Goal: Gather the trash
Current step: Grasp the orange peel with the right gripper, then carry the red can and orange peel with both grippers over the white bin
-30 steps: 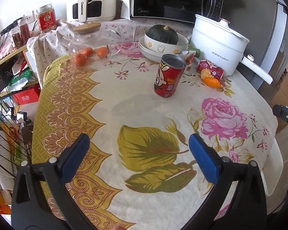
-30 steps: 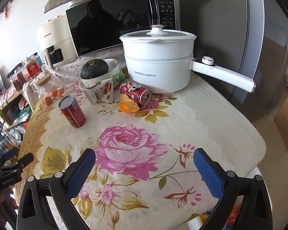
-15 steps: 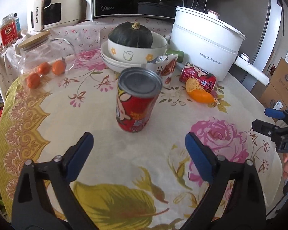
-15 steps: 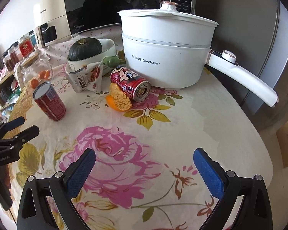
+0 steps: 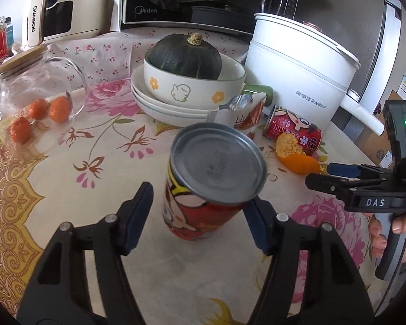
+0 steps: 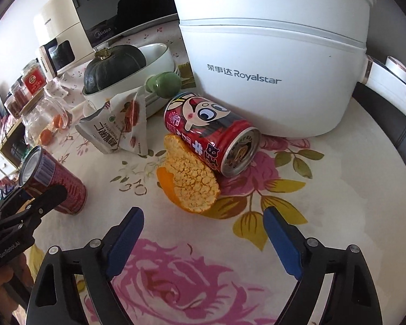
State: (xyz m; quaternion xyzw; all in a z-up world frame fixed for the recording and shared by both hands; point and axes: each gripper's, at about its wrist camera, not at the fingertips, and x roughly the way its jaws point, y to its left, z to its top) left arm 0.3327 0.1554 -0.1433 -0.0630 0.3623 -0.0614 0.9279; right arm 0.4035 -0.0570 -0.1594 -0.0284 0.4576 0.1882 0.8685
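Observation:
An upright red drink can [image 5: 203, 189] with a silver top stands on the flowered tablecloth. It is between the fingers of my left gripper [image 5: 199, 208], whose jaws are closing; a gap still shows at the left pad [image 5: 138, 216]. My right gripper [image 6: 203, 216] is also closing with nothing between its jaws. Just beyond its tips lies an orange peel [image 6: 189, 178] against a second red can [image 6: 211, 135] that lies on its side. A torn snack wrapper [image 6: 116, 132] sits to the left of that can. The right gripper [image 5: 324, 176] also shows in the left wrist view.
A white electric pot [image 6: 270, 67] with a long handle stands right behind the lying can. A bowl with a dark green squash [image 5: 186, 57] sits on stacked plates, and a glass jar of small oranges [image 5: 38, 100] is at the left. A microwave stands behind.
Both grippers moved forward and down. The left now straddles the upright can with narrower jaws. The right has come close to the peel and lying can, its jaws slightly narrower.

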